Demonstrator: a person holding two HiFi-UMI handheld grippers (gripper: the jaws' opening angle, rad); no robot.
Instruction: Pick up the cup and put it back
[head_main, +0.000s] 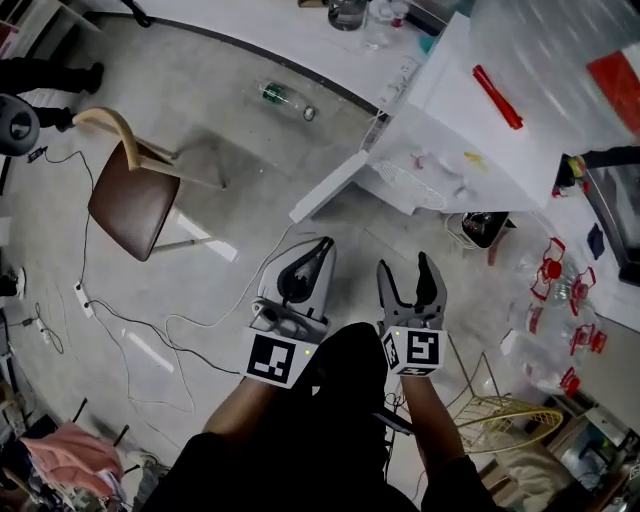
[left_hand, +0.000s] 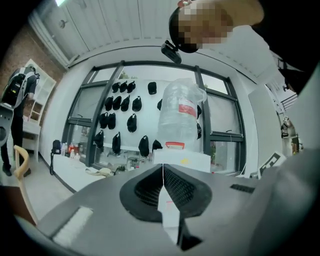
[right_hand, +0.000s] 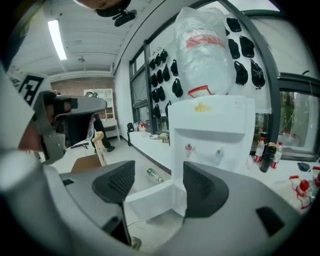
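Note:
No cup can be made out in any view. In the head view both grippers are held low over the grey floor, in front of a white water dispenser (head_main: 440, 150). My left gripper (head_main: 325, 245) is shut, its dark pads meeting in a thin line (left_hand: 163, 167) with nothing between them. My right gripper (head_main: 405, 265) is open, its two pads apart (right_hand: 159, 172) and empty. Both point at the dispenser (right_hand: 210, 135), which carries a large clear water bottle (right_hand: 205, 50) upside down on top (left_hand: 179, 117). Its two taps show in the right gripper view.
A wooden chair with a brown seat (head_main: 135, 195) stands to the left. A green plastic bottle (head_main: 285, 98) lies on the floor beyond. Cables (head_main: 120, 320) trail over the floor. A wire basket (head_main: 500, 420) and red-capped bottles (head_main: 555, 270) are to the right. A person (left_hand: 15, 95) stands far left.

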